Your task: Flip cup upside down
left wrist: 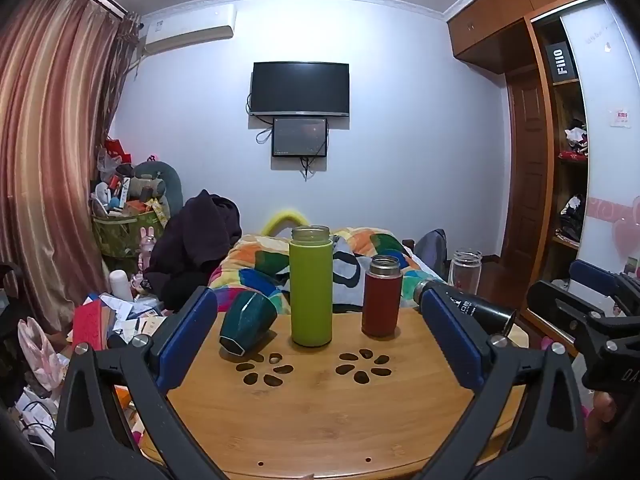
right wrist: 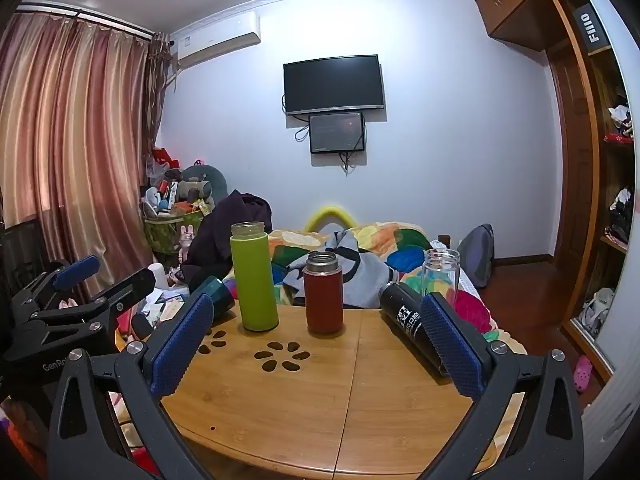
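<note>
A dark green cup [left wrist: 247, 327] lies on its side at the back left of the wooden table [left wrist: 320, 412], base toward me. In the right wrist view the cup [right wrist: 220, 295] peeks out behind the left finger. My left gripper [left wrist: 318, 308] is open and empty above the table's near part, the cup just inside its left finger [left wrist: 186, 336]. My right gripper [right wrist: 316, 312] is open and empty to the right of the left one; it also shows at the right edge of the left wrist view [left wrist: 580, 300].
A lime green bottle [left wrist: 311, 286] and a red flask [left wrist: 381, 296] stand upright mid-table. A black bottle [right wrist: 412, 326] lies on its side at the right, with a clear glass jar [right wrist: 441, 276] behind it. A bed with a colourful quilt [left wrist: 260, 260] lies beyond the table.
</note>
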{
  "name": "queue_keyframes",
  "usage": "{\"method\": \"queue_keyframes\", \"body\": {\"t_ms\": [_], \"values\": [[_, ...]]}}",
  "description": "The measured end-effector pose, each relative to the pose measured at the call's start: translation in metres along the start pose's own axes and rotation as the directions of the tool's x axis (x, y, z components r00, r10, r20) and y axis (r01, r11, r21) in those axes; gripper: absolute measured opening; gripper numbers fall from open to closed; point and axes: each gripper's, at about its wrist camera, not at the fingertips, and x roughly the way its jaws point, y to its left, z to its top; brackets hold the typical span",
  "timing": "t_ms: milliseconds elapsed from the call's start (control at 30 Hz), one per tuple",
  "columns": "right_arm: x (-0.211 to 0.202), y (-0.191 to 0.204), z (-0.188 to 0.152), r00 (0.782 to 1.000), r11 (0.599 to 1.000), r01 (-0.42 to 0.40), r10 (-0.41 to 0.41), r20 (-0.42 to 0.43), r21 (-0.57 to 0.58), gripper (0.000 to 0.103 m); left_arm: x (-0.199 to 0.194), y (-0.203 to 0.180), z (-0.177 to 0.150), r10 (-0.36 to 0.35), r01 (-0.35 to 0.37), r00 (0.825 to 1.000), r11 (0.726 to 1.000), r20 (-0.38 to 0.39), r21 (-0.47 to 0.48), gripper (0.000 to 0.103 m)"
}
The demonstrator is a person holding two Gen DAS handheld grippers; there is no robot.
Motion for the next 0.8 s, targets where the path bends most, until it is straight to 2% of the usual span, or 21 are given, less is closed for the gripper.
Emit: {"method": "queue_keyframes", "body": {"t_ms": [100, 133, 800], "values": [[0.0008, -0.0003, 0.0002, 1.000, 1.000, 0.003, -0.003, 0.000, -0.002, 0.103, 0.0046, 0.0018, 0.0016, -0.005, 0.005, 1.000, 1.000, -0.004, 0.004, 0.103], [0.0004, 0.0005, -0.0001, 1.000, 1.000, 0.003, -0.003, 0.002, -0.008, 0.103, -0.0008, -0.0009, 0.0005, 0.006, -0.007, 1.000, 1.000, 0.031, 0.016, 0.103], [0.0008, 0.0018, -0.0009, 1.000, 1.000, 0.006, -0.005, 0.010, -0.017, 0.103, -0.0009, -0.0015, 0.0006, 0.006, -0.007, 0.999, 1.000, 0.033, 0.020, 0.103]]}}
